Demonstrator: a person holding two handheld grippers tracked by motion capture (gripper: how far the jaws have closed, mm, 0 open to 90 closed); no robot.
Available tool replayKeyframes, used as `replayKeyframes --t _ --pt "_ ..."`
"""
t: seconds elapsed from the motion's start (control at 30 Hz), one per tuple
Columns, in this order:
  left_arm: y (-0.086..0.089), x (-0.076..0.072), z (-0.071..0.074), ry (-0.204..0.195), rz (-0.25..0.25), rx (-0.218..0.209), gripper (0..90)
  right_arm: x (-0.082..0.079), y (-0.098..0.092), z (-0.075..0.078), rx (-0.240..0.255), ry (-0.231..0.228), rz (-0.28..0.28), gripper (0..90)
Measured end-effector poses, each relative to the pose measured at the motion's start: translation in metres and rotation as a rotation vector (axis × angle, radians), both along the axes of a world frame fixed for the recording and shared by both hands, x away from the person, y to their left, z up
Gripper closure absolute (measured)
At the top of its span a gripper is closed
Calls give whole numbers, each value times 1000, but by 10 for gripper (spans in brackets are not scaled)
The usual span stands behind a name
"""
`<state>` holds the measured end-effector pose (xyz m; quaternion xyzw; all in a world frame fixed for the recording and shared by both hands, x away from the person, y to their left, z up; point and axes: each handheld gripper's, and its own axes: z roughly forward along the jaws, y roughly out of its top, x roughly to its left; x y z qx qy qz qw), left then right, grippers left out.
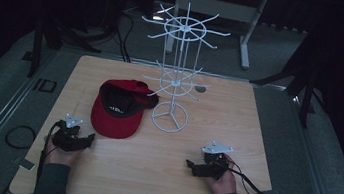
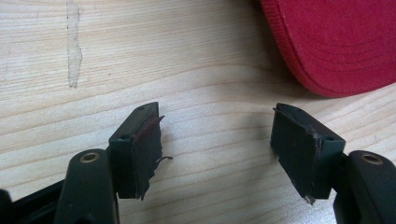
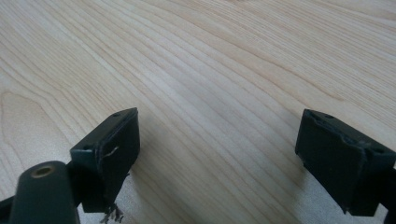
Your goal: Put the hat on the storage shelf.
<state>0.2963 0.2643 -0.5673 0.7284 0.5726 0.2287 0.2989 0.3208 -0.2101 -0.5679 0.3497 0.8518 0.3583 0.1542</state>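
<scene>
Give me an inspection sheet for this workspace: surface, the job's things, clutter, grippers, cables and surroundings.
Surface: light wooden table, with a pale scuff mark in the left gripper view.
Job's things: red cap lying with its black lining up, its back against the base ring of the white wire rack; the rack's hooks are bare.
Clutter: nothing seen on the table.
Grippers: left gripper near the cap's brim, jaws open, nothing between them; right gripper over bare wood, jaws open.
Cables: one trails from each gripper; a black loop lies off the table's left edge.
Surroundings: dark room, grey floor, a table frame behind.
</scene>
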Motion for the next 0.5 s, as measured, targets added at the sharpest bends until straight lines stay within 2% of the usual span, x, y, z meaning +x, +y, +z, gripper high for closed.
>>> replayKeyframes --t 0.27,0.3,0.4,0.5 --pt "2 0 0 -1 -21 -2 363 0 0 0 0 0 0 136" --pt "4 1 1 7 -37 -5 363 0 0 0 0 0 0 136" --pt "7 2 2 15 -46 -15 372 0 0 0 0 0 0 136" --pt "9 4 4 33 -31 -49 424 0 0 0 0 0 0 136"
